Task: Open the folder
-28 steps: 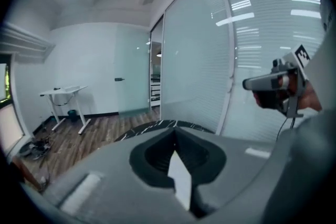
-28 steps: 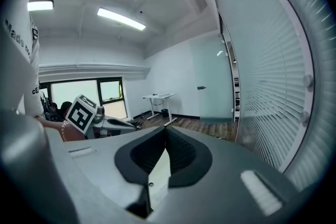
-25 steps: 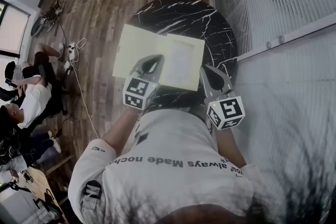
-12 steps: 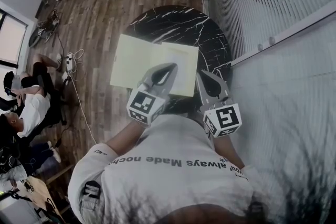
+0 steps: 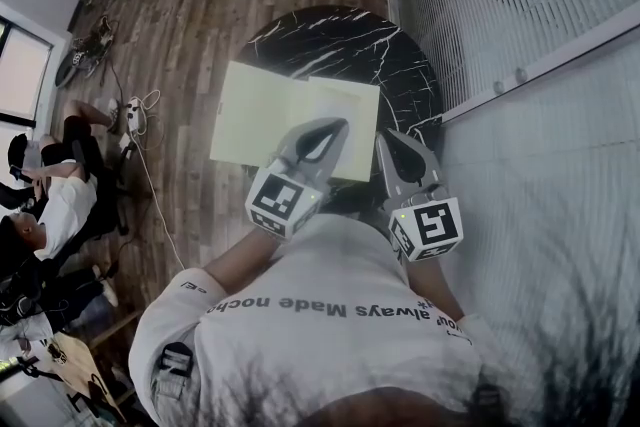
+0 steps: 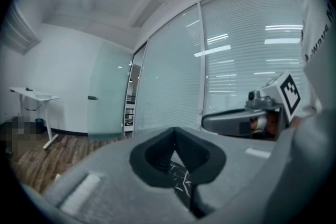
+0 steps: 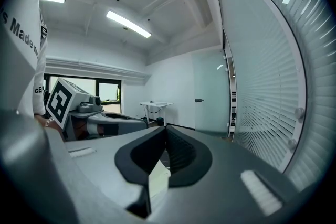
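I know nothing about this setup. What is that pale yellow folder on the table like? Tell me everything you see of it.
The folder is pale yellow, thin and card-like. It lies open and flat on the round black marble table. Its right leaf bears a paler rectangular panel; its left leaf overhangs the table's edge. The left hand-held gripper hides part of its near edge.

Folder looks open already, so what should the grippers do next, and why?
Probably just draw both back: the folder lies spread flat on the table, and the left gripper and right gripper hover near its edge, jaws together, holding nothing.
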